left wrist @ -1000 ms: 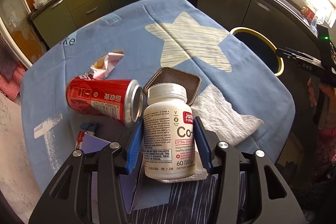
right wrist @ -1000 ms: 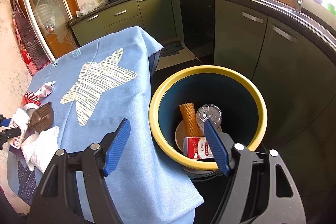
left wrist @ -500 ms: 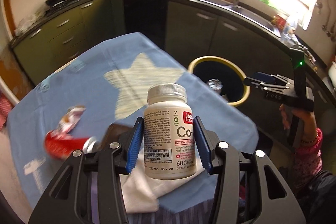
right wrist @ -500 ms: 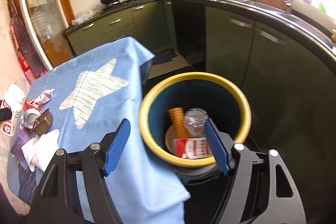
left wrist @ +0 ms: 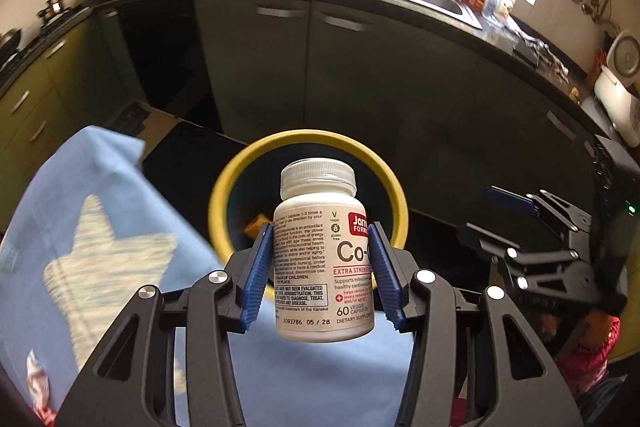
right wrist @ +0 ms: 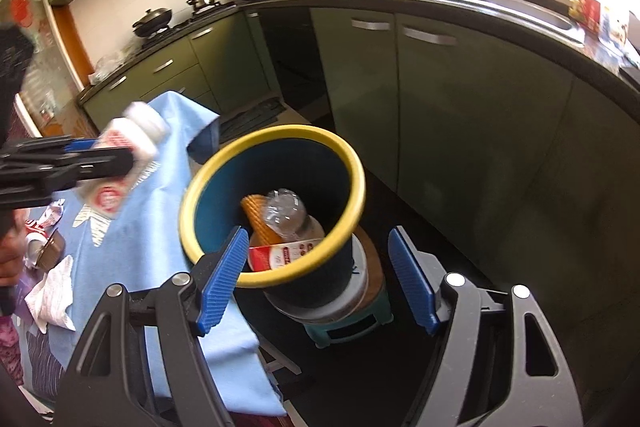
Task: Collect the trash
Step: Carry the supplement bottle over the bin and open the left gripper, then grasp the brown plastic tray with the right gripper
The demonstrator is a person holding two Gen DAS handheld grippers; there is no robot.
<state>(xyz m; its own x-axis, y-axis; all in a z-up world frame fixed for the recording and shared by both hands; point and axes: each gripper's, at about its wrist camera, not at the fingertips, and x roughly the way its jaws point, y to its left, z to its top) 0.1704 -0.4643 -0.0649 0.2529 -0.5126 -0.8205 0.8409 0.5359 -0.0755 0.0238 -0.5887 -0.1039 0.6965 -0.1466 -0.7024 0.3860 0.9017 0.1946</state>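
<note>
Left hand-held gripper (left wrist: 322, 269) clamped on white pill bottle (left wrist: 323, 259), blue pads pressed to both sides, cap up. Bottle held in air beside tabletop edge, in front of yellow-rimmed bin (left wrist: 224, 187). Right hand-held gripper (right wrist: 316, 281) jaws apart, nothing between them, aimed at bin (right wrist: 352, 163). Inside bin: clear plastic bottle (right wrist: 286, 213), orange ribbed piece (right wrist: 260, 223), red-and-white carton (right wrist: 282, 255). Blue star cloth (right wrist: 168, 227) covers tabletop; crumpled tissue (right wrist: 50, 295), brown tray (right wrist: 52, 251) lie on it.
</note>
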